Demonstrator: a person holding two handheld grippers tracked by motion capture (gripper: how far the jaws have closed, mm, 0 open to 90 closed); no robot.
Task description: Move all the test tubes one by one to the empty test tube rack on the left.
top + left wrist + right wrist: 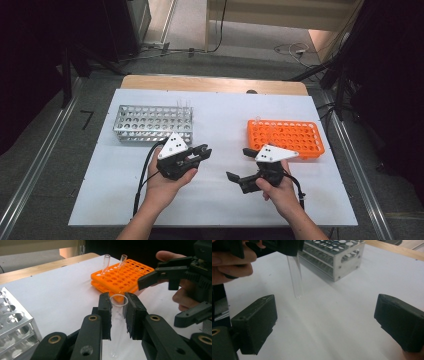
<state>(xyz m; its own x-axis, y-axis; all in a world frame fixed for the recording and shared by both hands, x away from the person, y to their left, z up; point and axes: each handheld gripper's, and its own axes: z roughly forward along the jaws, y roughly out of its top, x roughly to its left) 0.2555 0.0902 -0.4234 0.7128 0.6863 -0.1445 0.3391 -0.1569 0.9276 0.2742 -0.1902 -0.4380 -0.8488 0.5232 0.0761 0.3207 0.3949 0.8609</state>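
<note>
One test tube point(117, 322) pinched in left hand-held gripper point(118, 315); right hand-held gripper point(324, 322) spread, two tubes point(113, 263) racked

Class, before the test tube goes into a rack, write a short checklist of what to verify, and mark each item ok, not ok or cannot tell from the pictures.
1. Left gripper shut on the test tube: ok.
2. Tube hangs roughly upright, open end up: ok.
3. Right gripper open and apart from the tube: ok.
4. Orange rack has free holes: ok.
5. Metal rack has free holes: ok.
6. Tube free of cracks: cannot tell.
</note>
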